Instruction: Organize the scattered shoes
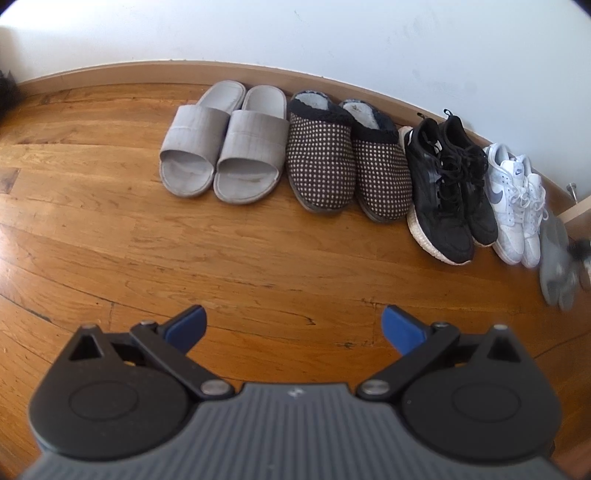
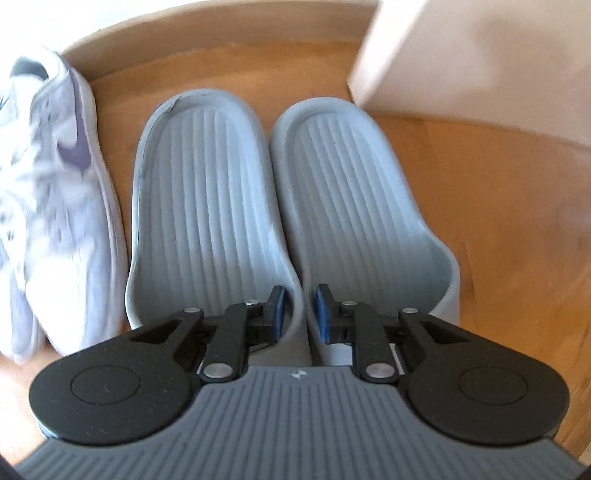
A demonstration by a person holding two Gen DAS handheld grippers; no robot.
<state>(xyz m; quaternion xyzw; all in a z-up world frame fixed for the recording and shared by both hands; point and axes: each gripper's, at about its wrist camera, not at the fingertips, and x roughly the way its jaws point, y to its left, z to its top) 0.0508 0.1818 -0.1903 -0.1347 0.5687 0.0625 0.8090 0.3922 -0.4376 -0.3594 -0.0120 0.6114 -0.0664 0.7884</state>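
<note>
The right tool (image 2: 298,309) has its fingers nearly together, pinching the 2 inner walls of the blue-grey slides (image 2: 207,206) where they meet, so it is clamped on both at once. To do this well, I judge the grip should hold even on both walls and the pair go down flat, heels toward the baseboard (image 2: 207,33), just beside the white sneakers (image 2: 62,155). The slides lie directly ahead of that tool, at the right end of the row along the floor's wall edge. The left tool (image 1: 293,325) hangs spread apart and empty, well apart from the grey slippers (image 1: 221,147), dotted slippers (image 1: 347,158) and black sneakers (image 1: 447,184).
</note>
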